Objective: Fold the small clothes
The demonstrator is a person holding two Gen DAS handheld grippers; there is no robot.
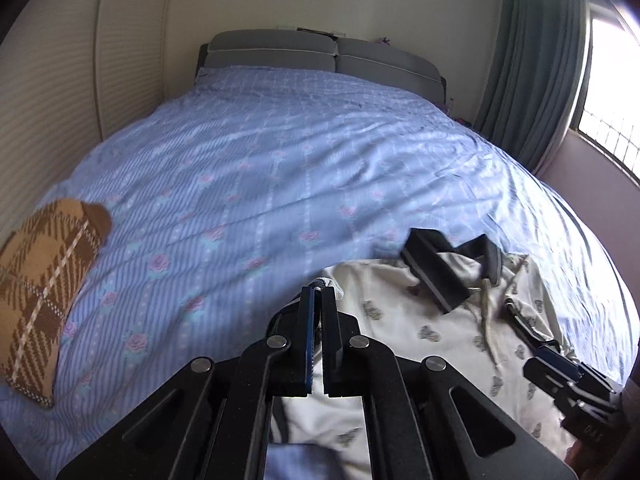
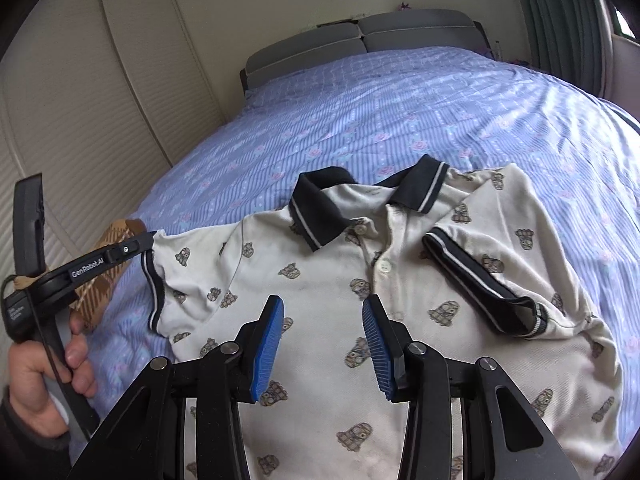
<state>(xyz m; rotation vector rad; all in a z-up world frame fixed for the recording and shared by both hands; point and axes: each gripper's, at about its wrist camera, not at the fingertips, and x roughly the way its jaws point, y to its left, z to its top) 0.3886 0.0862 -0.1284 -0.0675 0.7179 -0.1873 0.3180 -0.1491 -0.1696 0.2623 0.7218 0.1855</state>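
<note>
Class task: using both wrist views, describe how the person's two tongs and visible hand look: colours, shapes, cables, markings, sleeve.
Both tongs are black linkage frames with silver round pivot pins. The right tongs carry ribbed blue pads on flat fingers. The left tongs bear white "GenRobot.AI" lettering on a slim black arm, a small white-text label near the handle, and a thin black cable. The bare left hand emerges from a dark grey sleeve.

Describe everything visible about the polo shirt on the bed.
The polo shirt is cream knit, printed with small cartoon figures, with a dark collar and dark sleeve cuffs edged in white. It lies face up on the blue floral bedspread, placket buttoned. One sleeve is folded in across the chest; the left gripper pinches the other sleeve's edge. The right gripper hovers open above the chest.
</note>
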